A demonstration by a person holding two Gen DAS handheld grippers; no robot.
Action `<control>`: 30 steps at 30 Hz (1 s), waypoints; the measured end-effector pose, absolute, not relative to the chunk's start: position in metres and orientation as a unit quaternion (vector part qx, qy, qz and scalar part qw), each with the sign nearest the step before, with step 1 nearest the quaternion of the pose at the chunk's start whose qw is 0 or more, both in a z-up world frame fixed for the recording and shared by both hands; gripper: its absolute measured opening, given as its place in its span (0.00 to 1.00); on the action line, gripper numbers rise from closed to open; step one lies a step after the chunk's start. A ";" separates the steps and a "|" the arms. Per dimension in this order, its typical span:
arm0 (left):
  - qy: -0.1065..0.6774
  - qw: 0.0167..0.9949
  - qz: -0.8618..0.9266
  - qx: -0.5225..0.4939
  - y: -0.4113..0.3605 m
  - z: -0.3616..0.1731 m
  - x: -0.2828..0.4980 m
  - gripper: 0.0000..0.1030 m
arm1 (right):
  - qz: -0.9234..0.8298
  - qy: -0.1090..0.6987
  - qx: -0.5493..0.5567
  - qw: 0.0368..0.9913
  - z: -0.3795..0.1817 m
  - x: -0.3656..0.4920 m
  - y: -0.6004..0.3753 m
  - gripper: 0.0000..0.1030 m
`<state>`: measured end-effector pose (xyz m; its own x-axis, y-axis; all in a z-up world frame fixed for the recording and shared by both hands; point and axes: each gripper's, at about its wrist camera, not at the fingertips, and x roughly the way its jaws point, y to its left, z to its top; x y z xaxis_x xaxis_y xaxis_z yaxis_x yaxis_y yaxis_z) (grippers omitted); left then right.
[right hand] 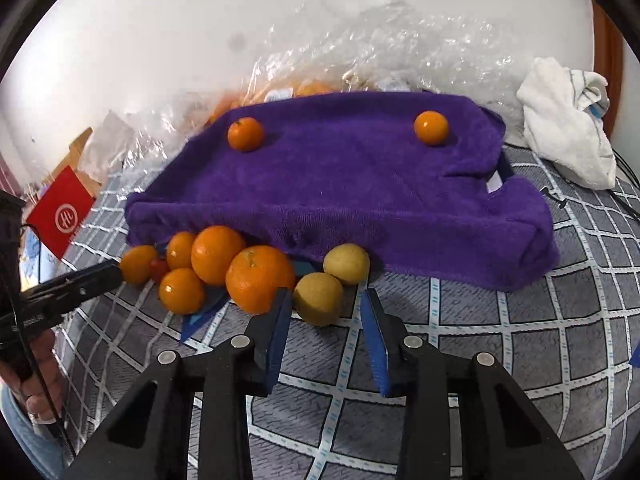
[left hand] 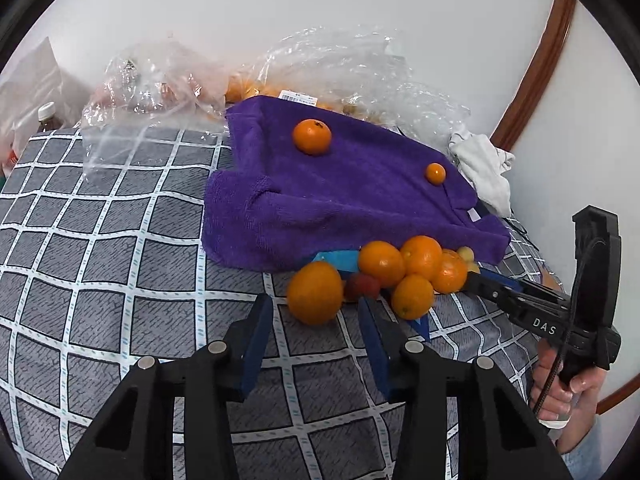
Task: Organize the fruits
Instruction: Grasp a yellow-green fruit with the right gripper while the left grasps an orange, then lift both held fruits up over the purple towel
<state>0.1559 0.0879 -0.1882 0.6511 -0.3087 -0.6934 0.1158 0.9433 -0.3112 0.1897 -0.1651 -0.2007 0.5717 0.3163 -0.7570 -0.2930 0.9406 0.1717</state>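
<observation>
A purple towel (left hand: 340, 192) covers a raised shape on the checked cloth; two oranges (left hand: 312, 136) (left hand: 435, 173) sit on top, also in the right wrist view (right hand: 245, 133) (right hand: 431, 127). Several oranges (left hand: 315, 293) (right hand: 259, 279), a small red fruit (left hand: 362, 286) and two yellow fruits (right hand: 319, 298) (right hand: 346, 263) lie clustered at its front edge. My left gripper (left hand: 316, 312) is open just in front of the nearest orange. My right gripper (right hand: 324, 304) is open around the near yellow fruit, and shows in the left wrist view (left hand: 472, 276).
Crumpled clear plastic bags (left hand: 160, 80) with more oranges lie behind the towel. A white rag (right hand: 568, 120) sits at the right. A red card (right hand: 60, 212) and a bottle (left hand: 48, 116) stand at the left. The checked cloth (left hand: 100, 240) covers the surface.
</observation>
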 end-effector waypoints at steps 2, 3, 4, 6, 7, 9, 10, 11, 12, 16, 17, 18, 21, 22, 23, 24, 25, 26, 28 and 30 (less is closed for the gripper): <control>0.401 0.901 -0.121 -0.115 0.086 -0.188 0.156 0.40 | 0.179 0.429 0.020 0.885 -0.202 0.190 -0.165 0.29; 0.400 0.901 -0.124 -0.114 0.085 -0.188 0.156 0.40 | 0.181 0.428 0.019 0.885 -0.202 0.190 -0.165 0.28; 0.396 0.903 -0.125 -0.113 0.084 -0.187 0.155 0.40 | 0.179 0.423 0.015 0.888 -0.201 0.187 -0.165 0.28; 0.389 0.907 -0.119 -0.106 0.082 -0.186 0.155 0.40 | 0.178 0.414 0.007 0.893 -0.198 0.181 -0.168 0.28; 0.387 0.909 -0.113 -0.103 0.082 -0.187 0.155 0.40 | 0.177 0.408 0.005 0.896 -0.196 0.177 -0.171 0.28; 0.387 0.911 -0.101 -0.100 0.083 -0.188 0.158 0.40 | 0.164 0.398 -0.004 0.903 -0.192 0.170 -0.181 0.28; 0.388 0.911 -0.097 -0.102 0.084 -0.189 0.160 0.40 | 0.157 0.396 -0.008 0.905 -0.191 0.167 -0.185 0.28; 0.391 0.909 -0.093 -0.107 0.085 -0.191 0.162 0.40 | 0.144 0.394 -0.018 0.908 -0.191 0.165 -0.190 0.28; 0.393 0.908 -0.093 -0.112 0.086 -0.192 0.163 0.40 | 0.132 0.393 -0.028 0.910 -0.190 0.163 -0.196 0.28; 0.406 0.901 -0.099 -0.118 0.082 -0.195 0.171 0.40 | 0.130 0.405 -0.023 0.905 -0.196 0.161 -0.215 0.28; 0.408 0.900 -0.100 -0.116 0.081 -0.196 0.172 0.40 | 0.134 0.412 -0.013 0.901 -0.198 0.162 -0.219 0.28; 0.407 0.900 -0.101 -0.115 0.080 -0.196 0.172 0.40 | 0.138 0.415 -0.003 0.899 -0.199 0.164 -0.222 0.28; 0.412 0.897 -0.105 -0.116 0.078 -0.198 0.174 0.31 | 0.144 0.420 0.019 0.896 -0.201 0.169 -0.228 0.28; 0.413 0.897 -0.103 -0.119 0.079 -0.199 0.174 0.30 | 0.146 0.423 0.025 0.894 -0.202 0.171 -0.228 0.28; 0.413 0.896 -0.105 -0.123 0.081 -0.199 0.174 0.30 | 0.147 0.427 0.028 0.892 -0.204 0.173 -0.229 0.28; 0.411 0.896 -0.108 -0.129 0.082 -0.199 0.174 0.30 | 0.147 0.427 0.026 0.892 -0.204 0.173 -0.228 0.28; 0.410 0.896 -0.109 -0.131 0.082 -0.199 0.174 0.30 | 0.146 0.428 0.022 0.892 -0.204 0.173 -0.225 0.28; 0.409 0.896 -0.110 -0.133 0.082 -0.199 0.173 0.30 | 0.145 0.428 0.016 0.892 -0.204 0.172 -0.222 0.29; 0.406 0.897 -0.111 -0.136 0.083 -0.198 0.170 0.30 | 0.142 0.427 0.007 0.893 -0.204 0.171 -0.219 0.29; 0.401 0.898 -0.113 -0.144 0.085 -0.197 0.166 0.30 | 0.143 0.428 0.007 0.892 -0.205 0.172 -0.219 0.29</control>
